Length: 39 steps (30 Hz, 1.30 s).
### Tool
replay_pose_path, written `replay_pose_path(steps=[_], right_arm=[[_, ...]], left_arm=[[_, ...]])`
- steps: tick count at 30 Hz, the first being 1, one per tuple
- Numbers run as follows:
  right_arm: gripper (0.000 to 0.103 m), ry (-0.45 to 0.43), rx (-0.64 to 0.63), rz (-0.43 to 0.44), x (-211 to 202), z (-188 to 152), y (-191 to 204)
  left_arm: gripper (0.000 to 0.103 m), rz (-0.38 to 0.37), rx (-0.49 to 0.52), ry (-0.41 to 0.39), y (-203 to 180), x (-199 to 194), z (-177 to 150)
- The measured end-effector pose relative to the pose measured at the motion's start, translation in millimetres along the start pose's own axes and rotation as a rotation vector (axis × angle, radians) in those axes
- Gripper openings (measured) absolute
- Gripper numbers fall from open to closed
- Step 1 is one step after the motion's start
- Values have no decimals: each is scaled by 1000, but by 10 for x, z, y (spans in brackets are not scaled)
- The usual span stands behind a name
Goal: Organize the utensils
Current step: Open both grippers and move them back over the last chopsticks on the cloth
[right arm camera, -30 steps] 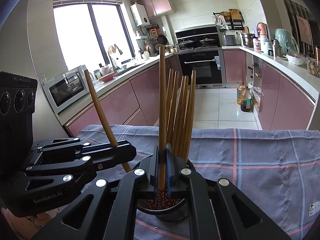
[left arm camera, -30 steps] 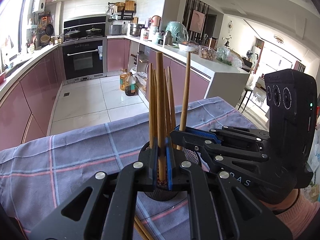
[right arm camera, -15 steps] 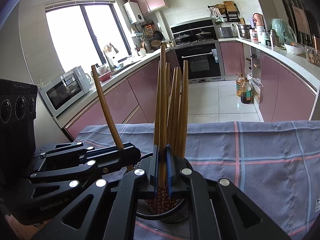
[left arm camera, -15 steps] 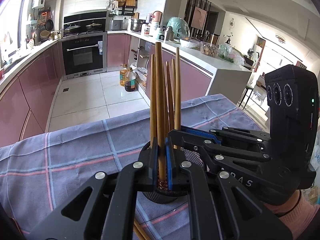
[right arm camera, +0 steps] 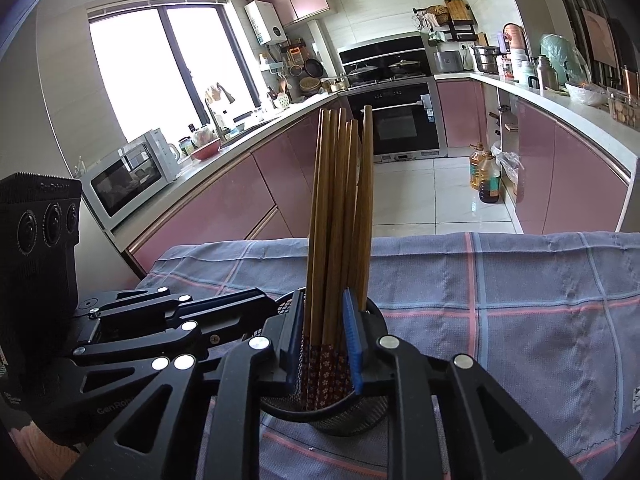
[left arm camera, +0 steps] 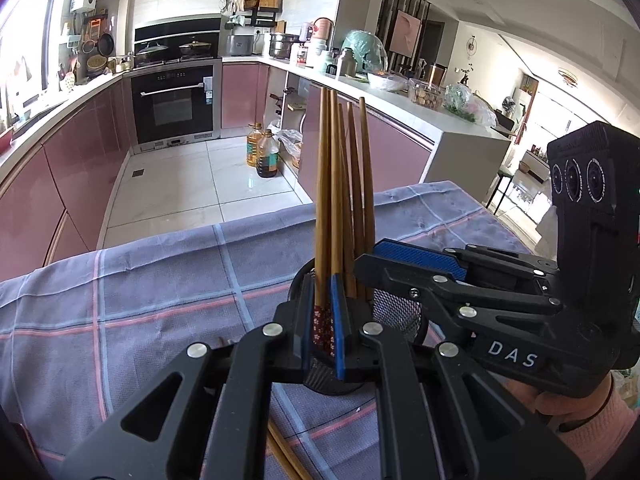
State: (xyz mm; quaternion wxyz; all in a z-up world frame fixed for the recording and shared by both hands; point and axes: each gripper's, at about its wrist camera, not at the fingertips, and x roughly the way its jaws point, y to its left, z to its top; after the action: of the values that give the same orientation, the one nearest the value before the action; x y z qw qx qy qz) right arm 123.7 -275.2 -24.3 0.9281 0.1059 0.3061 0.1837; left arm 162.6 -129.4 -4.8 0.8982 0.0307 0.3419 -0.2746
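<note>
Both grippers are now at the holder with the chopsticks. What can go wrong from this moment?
1. The left gripper grips one brown wooden chopstick standing in the black mesh holder; pulling away could tip the holder.
2. The right gripper, open around the bundle, may knock chopsticks out.

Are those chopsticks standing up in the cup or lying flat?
Standing: the chopsticks rise nearly upright from the black mesh holder.

right gripper (right arm camera: 323, 344) jaws apart around chopsticks (right arm camera: 338, 216) | upright in mesh holder (right arm camera: 344, 416) | left gripper (right arm camera: 256, 300) touching holder rim | plaid cloth (right arm camera: 520, 320)
</note>
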Motion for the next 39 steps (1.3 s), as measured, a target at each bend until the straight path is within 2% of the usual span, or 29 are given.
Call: replay_pose_path(steps=[4,12,14,16,20,25,30,39], right_arm=[[23,-6,-6,-2,-58,-23,13],[41,-48,-30,-12,-280,-123,102],[42,-52,-38,-4,-342,-160,131],[45,-48,-49,9,-400,-220,164],[52,-10,-84,42,-466,-400,256],[59,99,-116,60,-298,-725,384],[61,197,-111,56,-51,-989,453],[63,209,-81,34,-1,-1084,470]], left_arm=[[18,18,-13,-38,43,-138,-58],[39,75,-34,-118,73,-479,-225],[42,92,-35,-132,87,-552,-273],[53,108,-38,-141,105,-621,-335],[63,157,-27,-141,162,-724,-524],[79,193,-46,-68,298,-684,-834],[79,213,-75,26,449,-529,-1138],[77,209,-39,140,370,-232,-1349]])
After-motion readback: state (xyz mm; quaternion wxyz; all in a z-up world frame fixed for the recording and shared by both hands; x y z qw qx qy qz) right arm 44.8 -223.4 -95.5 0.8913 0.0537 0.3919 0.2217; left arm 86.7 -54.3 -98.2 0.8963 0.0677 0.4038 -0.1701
